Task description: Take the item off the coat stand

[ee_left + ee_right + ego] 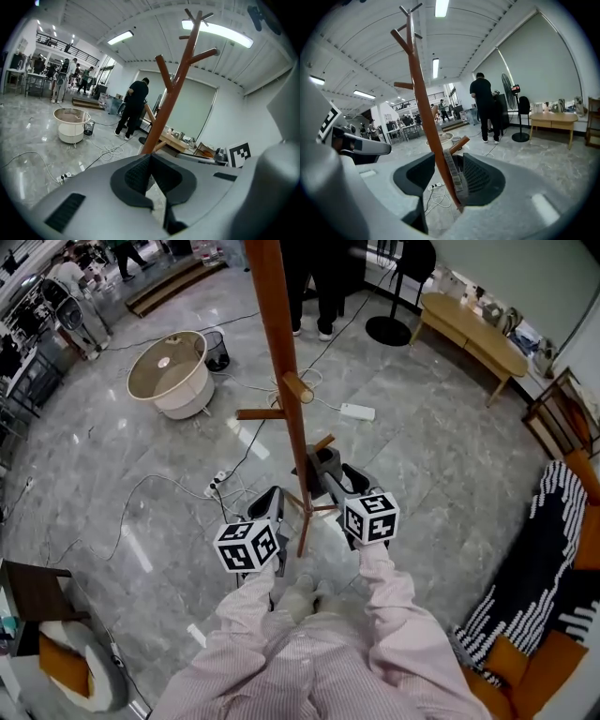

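— Brown wood, the coat stand (278, 343): it is upright on the grey marble floor (84, 437), straight ahead of the person, with short pegs (298, 387) angling off the pole. Where do the tools sit?

— Both low, near the foot of the pole. On the left tool (150, 158) the pads are pressed together at the tips and hold nothing. It sits just left of the pole and apart from it. Its marker cube (248, 546) faces up.

— And the other?

— On the right tool (449, 157) the jaws are spread. In its own view the pole runs down through the gap. Floor and a white cable (436, 193) show between the pole and the left-hand pad (no contact I can confirm). A grey ribbed strip (454, 180) lies along the pole below a short peg (458, 144), against the right-hand pad.

— Is that strip the item?

— Can't tell. It could be a hung thing or part of the tool, and the views don't settle it.

— Surroundings?

— A round white tub (171, 371) and a wire bin (217, 350) stand beyond the stand, to the left. A white power strip (357, 412) lies on the floor. A long wooden counter (466, 326) at far right carries small things. One person in black (484, 105) stands beyond. Pink striped sleeves (394, 596) run from both tools back toward the camera.
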A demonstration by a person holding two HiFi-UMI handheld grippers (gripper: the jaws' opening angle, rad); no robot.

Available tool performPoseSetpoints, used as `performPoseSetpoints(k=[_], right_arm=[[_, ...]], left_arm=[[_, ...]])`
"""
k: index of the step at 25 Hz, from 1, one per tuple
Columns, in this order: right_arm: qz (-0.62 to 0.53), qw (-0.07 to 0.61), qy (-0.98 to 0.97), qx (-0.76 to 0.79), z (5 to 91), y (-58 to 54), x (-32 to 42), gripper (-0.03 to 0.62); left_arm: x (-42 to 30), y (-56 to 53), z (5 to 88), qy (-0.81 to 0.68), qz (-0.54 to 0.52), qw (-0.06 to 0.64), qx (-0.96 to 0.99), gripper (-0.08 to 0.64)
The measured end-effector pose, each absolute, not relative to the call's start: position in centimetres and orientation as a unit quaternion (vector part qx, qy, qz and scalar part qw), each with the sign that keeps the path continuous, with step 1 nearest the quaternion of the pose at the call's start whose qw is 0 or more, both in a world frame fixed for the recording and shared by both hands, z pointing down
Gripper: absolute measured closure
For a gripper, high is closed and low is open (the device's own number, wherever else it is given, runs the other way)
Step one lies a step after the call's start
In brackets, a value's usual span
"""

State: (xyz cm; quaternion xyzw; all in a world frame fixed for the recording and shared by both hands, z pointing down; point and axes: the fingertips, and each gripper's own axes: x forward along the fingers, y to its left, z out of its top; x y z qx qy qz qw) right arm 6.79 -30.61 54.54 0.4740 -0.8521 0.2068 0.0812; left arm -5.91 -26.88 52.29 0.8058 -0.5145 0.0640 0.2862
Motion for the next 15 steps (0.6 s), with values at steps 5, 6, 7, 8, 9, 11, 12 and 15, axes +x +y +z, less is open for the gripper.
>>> performPoseSetpoints(k=[5, 6, 7, 8, 9, 11, 12, 15], right_arm=[[0.2, 0.109, -0.852, 0.47, 56.7, -32.9, 5.0, 0.422], [0.202, 0.113, -0.853, 0.468, 57.2, -33.2, 4.7, 0.422], [0.203, 0.117, -0.853, 0.466, 57.6, -33.5, 4.4, 0.422], [0.205, 0.121, -0.853, 0.464, 58.0, -33.8, 4.1, 0.422], [0.206, 0.126, -0.853, 0.462, 58.5, -34.1, 3.8, 0.422], [0.207, 0.134, -0.853, 0.46, 59.3, -34.6, 3.4, 0.422], [0.208, 0.137, -0.853, 0.458, 59.6, -34.9, 3.3, 0.422], [0.205, 0.151, -0.856, 0.449, 60.4, -35.5, 2.9, 0.422]], left_arm=[[-6.6, -28.9, 54.1, -0.522, 0.068, 0.3, 0.796, 0.558], [-6.6, -29.2, 54.4, -0.524, 0.068, 0.302, 0.794, 0.558], [-6.7, -29.5, 54.7, -0.525, 0.067, 0.305, 0.792, 0.558], [-6.8, -29.7, 55.0, -0.527, 0.067, 0.308, 0.789, 0.558], [-6.9, -29.9, 55.3, -0.528, 0.067, 0.311, 0.787, 0.558], [-7.0, -30.2, 55.8, -0.53, 0.068, 0.316, 0.784, 0.558], [-7.0, -30.3, 56.0, -0.531, 0.069, 0.317, 0.783, 0.558], [-7.0, -30.5, 56.6, -0.531, 0.071, 0.322, 0.781, 0.558]])
